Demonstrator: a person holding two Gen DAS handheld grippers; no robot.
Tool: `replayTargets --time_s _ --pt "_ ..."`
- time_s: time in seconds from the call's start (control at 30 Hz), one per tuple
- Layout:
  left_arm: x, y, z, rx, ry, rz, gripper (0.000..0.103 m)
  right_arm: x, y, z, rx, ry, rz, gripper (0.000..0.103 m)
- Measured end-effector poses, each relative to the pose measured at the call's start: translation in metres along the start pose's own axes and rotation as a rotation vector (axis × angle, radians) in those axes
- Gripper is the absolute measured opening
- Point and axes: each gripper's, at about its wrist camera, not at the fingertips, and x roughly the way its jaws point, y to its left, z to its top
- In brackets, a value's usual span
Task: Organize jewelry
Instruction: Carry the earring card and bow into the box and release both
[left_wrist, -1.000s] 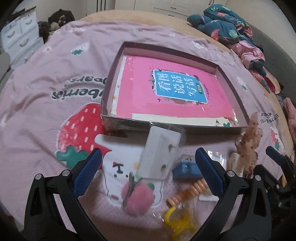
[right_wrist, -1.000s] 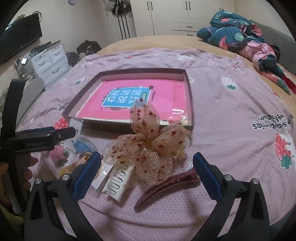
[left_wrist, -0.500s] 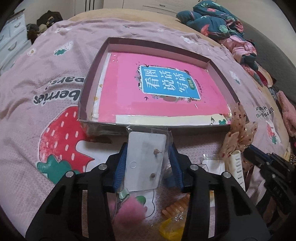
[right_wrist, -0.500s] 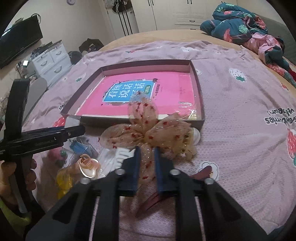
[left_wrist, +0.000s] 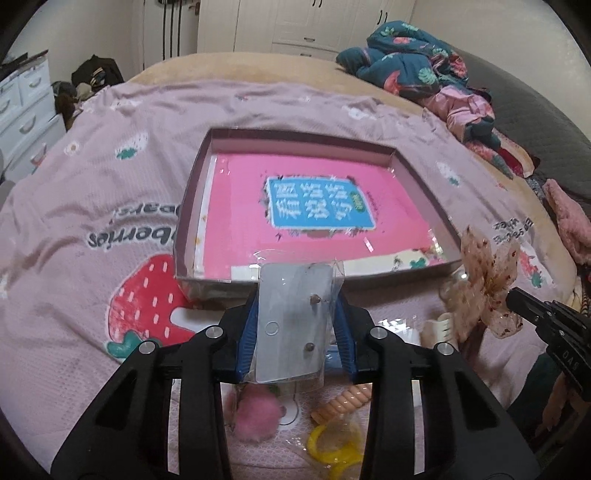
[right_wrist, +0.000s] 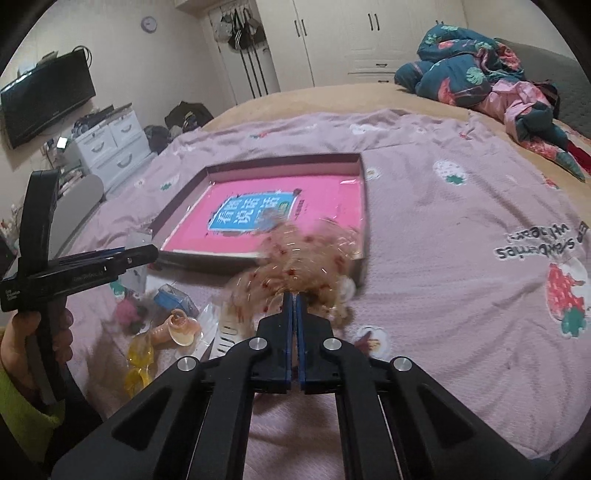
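- The left gripper (left_wrist: 297, 325) has its jaws drawn in on an earring card (left_wrist: 293, 323) in a clear sleeve; the blue pads press both long edges of the card. These jaws have just been closing, with the card between them.
- The card is held upright just in front of the near wall of the shallow box (left_wrist: 192, 225), clear of the bed cover.
- The right gripper (right_wrist: 294, 306) has its jaws clenched tight, pinching the sheer bow hair clip (right_wrist: 299, 258) at its base. The bow is blurred and sits over the near right corner of the box.
- One box lies on the pink strawberry bedspread (left_wrist: 92, 206), and one pink book (left_wrist: 314, 206) lies flat inside it.
- Two stud earrings show on the card, one above the other.
- On the bed below the left gripper, one each: a pink pompom (left_wrist: 255, 413), an orange spiral hair tie (left_wrist: 341, 400), a yellow ring-shaped piece (left_wrist: 332, 443).
- The right wrist view adds one small blue packet (right_wrist: 175, 301) and one white comb clip (right_wrist: 229, 332) beside the bow.
- A hand (right_wrist: 22, 332) grips the left gripper's handle.
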Motion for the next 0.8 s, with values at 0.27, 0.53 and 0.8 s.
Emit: replayTargets --time_s 0.27,0.53,0.8 --pt "-0.015 -0.015 0.022 0.019 -0.055 -0.02 0.028 -0.038 -0.019 0.017 0.022 -0.084 -0.028 0.001" --pt "-0.012 -0.006 0.056 -0.005 -0.096 0.008 0.028 -0.039 -0.024 0.055 0.002 -0.131 -0.013 0.001" --pt "0.005 0.027 0.073 -0.084 -0.102 0.025 0.028 0.0 -0.019 0.098 0.012 -0.125 0.047 0.001"
